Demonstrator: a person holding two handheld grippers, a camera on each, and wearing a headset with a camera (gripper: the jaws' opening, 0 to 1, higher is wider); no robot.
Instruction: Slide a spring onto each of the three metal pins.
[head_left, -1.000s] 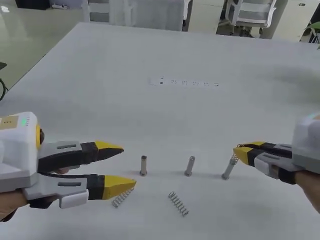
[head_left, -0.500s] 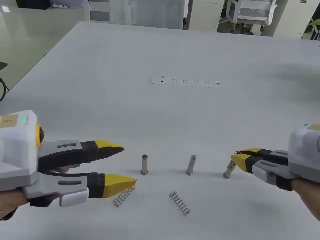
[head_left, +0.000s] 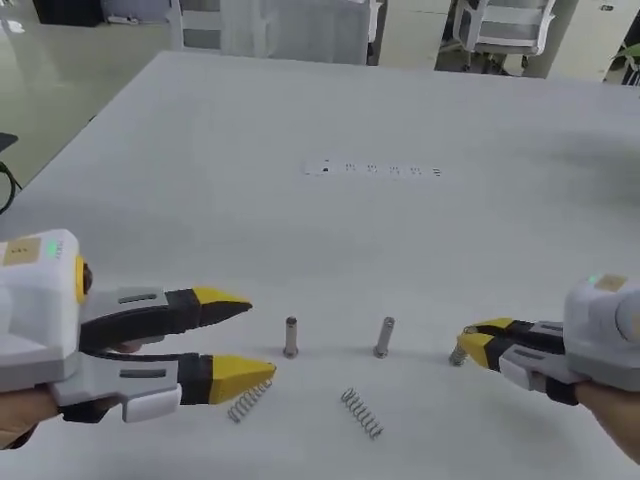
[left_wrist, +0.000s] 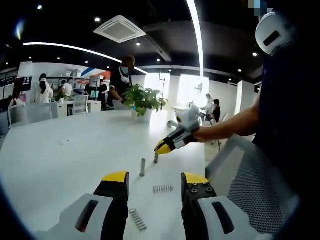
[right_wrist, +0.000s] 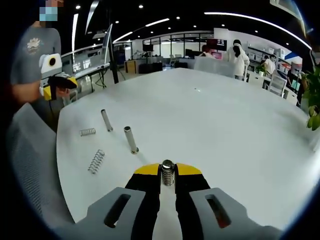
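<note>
Nearest us, two loose springs lie flat on the table (head_left: 400, 230). The left spring (head_left: 246, 400) is just beside the lower jaw tip of the left gripper (head_left: 258, 336), whose jaws stand wide apart on nothing. The middle spring (head_left: 360, 412) lies in front of the bare pins. Just beyond stand the left pin (head_left: 291, 337) and the middle pin (head_left: 384, 337), both upright. To their right, the right gripper (head_left: 469, 342) has its jaws closed around the third spring (right_wrist: 167, 176) — already threaded over the right pin (right_wrist: 167, 163). We judge the first fitting nearly done. Next that gripper must let go, then a loose spring needs lifting and lining up end-on over a bare pin — fine work.
</note>
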